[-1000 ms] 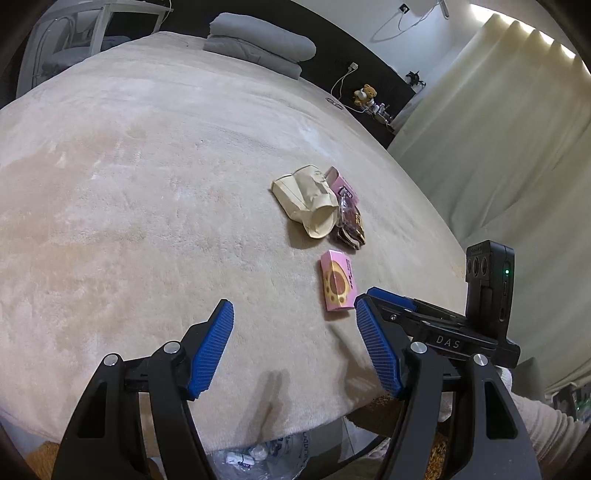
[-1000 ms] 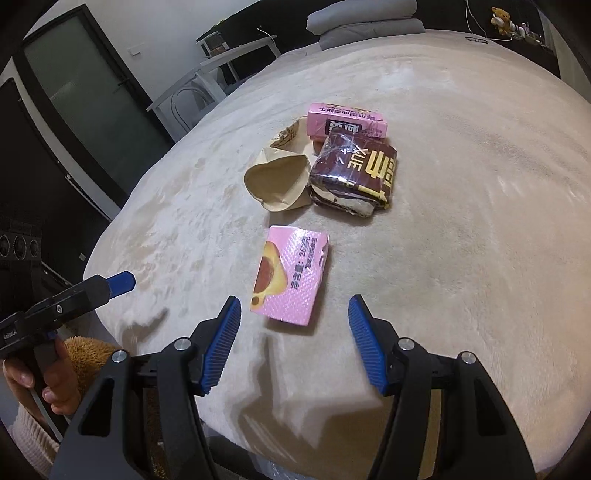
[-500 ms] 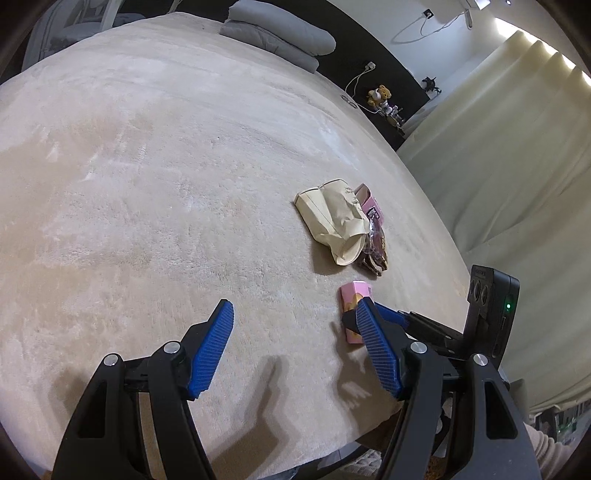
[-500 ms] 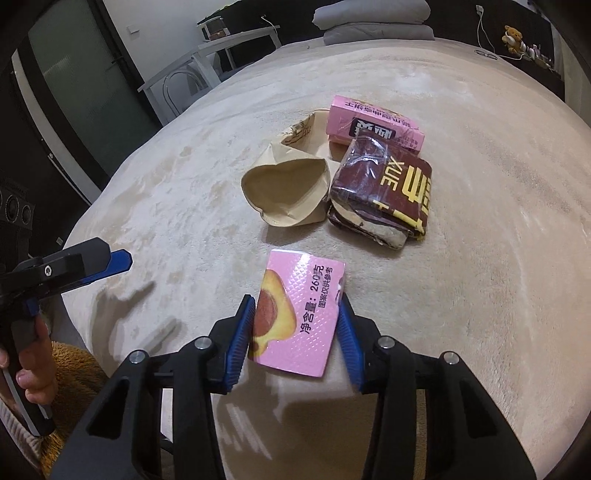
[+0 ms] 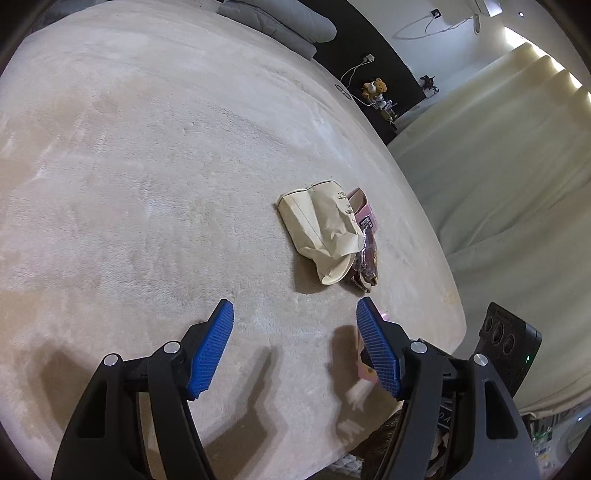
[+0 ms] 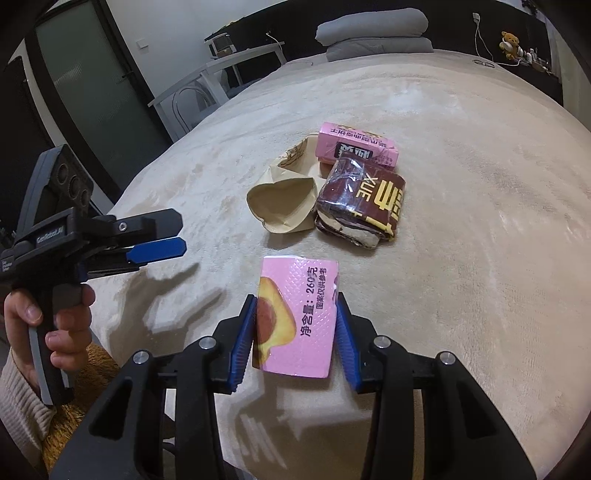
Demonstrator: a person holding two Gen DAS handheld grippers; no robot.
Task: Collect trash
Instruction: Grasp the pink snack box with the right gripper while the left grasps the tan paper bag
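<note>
My right gripper (image 6: 295,317) is shut on a pink snack packet (image 6: 295,314) with a fruit picture, held just above the beige bed cover near its front edge. Beyond it lie a crumpled beige paper bag (image 6: 282,206), a dark brown wrapper (image 6: 362,201) and a pink box (image 6: 354,147). My left gripper (image 5: 295,332) is open and empty over the cover, short of the paper bag (image 5: 321,229). It also shows at the left of the right wrist view (image 6: 155,251). The pink packet (image 5: 364,363) peeks out behind my left gripper's right finger.
The bed cover (image 5: 147,166) spreads wide to the left and far side. Folded grey bedding (image 6: 373,33) lies at the head. A white chair and desk (image 6: 207,81) stand left of the bed. Cream curtains (image 5: 517,166) hang on the right.
My right gripper moved forward and shut on the pink packet, lifting it slightly. My left gripper moved forward over the bed toward the paper bag and stayed open.
</note>
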